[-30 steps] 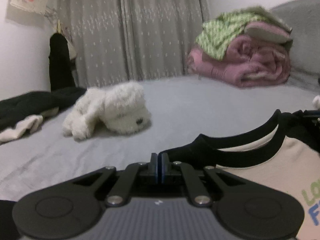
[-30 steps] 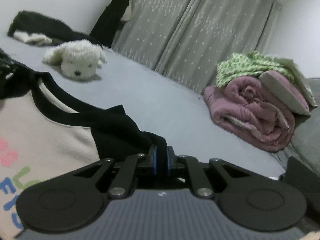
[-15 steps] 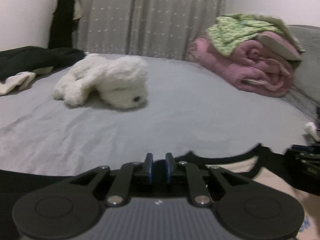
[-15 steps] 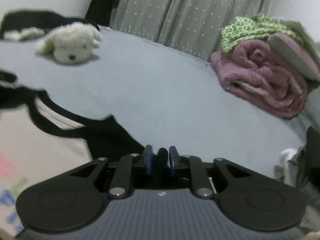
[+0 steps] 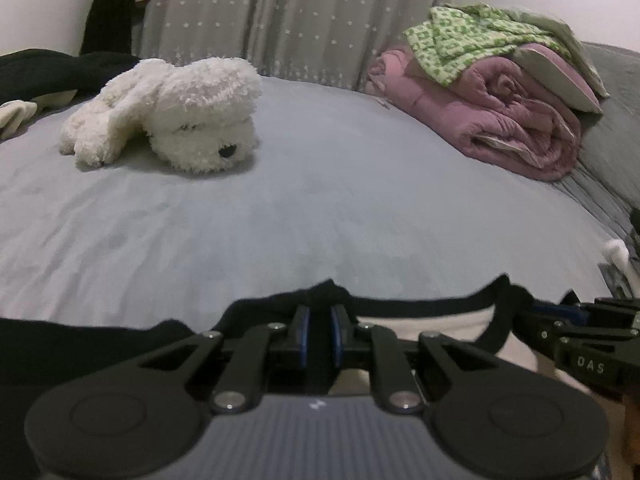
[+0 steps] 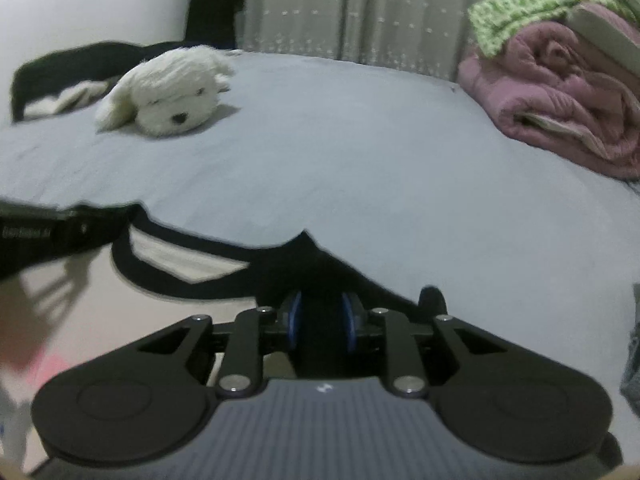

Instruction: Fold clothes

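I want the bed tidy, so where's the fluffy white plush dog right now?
The fluffy white plush dog lies on the grey bedsheet, upper left in both wrist views, beside dark clothing by the wall.

On my feed I see a white plush dog (image 5: 172,114) lying on its side on the grey bedsheet (image 5: 320,208), its black nose turned toward me. Behind it, at the left edge, dark clothing (image 5: 48,68) lies heaped with a pale sock-like piece (image 5: 16,114) beside it. A rolled pink quilt (image 5: 508,120) sits at the far right of the bed, with a green patterned cloth (image 5: 468,44) draped on top. A grey dotted curtain (image 5: 304,16) hangs along the back wall.
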A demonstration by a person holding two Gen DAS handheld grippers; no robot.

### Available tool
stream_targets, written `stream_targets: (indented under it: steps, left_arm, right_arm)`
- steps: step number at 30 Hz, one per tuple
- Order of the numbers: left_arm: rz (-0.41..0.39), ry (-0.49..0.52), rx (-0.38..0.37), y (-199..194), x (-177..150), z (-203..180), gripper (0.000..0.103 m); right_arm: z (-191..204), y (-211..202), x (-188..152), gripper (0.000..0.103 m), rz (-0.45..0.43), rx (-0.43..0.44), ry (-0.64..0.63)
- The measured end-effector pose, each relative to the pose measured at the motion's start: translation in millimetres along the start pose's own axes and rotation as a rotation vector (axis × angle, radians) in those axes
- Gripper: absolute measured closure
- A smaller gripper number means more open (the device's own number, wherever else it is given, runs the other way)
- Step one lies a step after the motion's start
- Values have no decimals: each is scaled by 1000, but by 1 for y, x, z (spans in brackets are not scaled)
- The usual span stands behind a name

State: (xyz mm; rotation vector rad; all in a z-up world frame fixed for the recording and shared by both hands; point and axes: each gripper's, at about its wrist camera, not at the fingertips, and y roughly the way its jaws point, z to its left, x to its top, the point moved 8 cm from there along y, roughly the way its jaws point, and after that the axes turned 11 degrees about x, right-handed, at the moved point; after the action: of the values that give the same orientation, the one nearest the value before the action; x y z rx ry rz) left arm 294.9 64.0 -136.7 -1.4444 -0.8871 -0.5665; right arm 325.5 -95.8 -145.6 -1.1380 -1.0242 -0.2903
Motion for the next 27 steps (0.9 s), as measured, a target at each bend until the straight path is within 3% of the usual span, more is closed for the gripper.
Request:
stream_targets:
  steps: [2, 6, 19, 27]
  left_arm:
    - [5, -29, 9, -5, 1, 0, 89]
    - [0, -25, 4, -28, 2, -8, 71]
    - [30, 25, -48, -119, -14, -45, 57]
    - [35, 27, -92, -169, -33, -60, 42]
  right_arm:
    - [0, -1, 3, 77, -2, -12, 17]
    - [4, -17, 1, 73, -1, -18, 38]
    - [5, -113, -12, 65, -41, -64, 117]
    - [5, -171, -28, 59, -89, -94, 155]
